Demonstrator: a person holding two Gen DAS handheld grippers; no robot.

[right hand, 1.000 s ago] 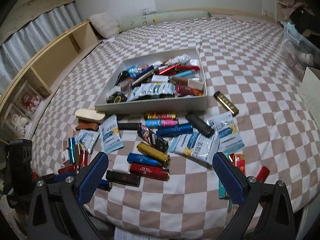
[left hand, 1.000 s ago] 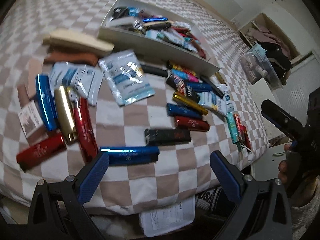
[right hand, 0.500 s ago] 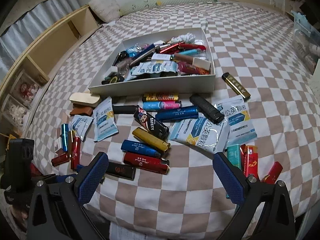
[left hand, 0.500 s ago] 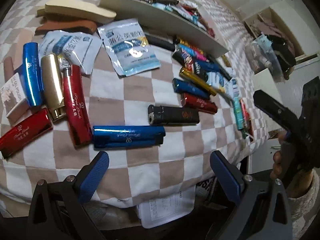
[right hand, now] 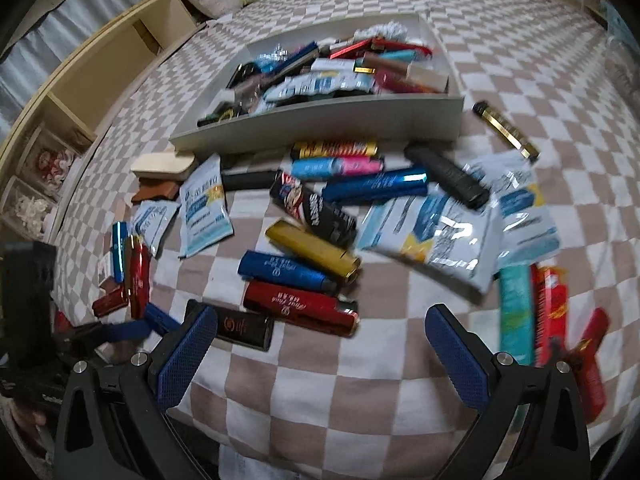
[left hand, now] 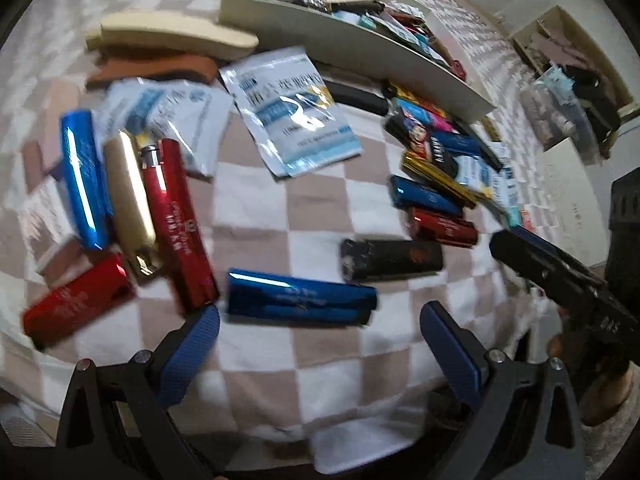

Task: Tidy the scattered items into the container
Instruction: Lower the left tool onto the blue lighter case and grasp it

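Both tools are held spread and empty. The left tool (left hand: 318, 332) is lined up over the blue lighter (left hand: 300, 298), well short of the box (left hand: 360, 52), ready for pinching. The right tool (right hand: 320, 340) is poised near the red lighter (right hand: 300, 308).

Counting what's sitting loose on the checkered bedspread (right hand: 460, 20): one grey tray (right hand: 320, 128) already piled too deep to count, four white-and-blue sachets, like this one (right hand: 205, 208), and roughly twenty lighters lying around, red (right hand: 298, 308), blue (left hand: 300, 298), gold (right hand: 312, 254), black (left hand: 392, 260).
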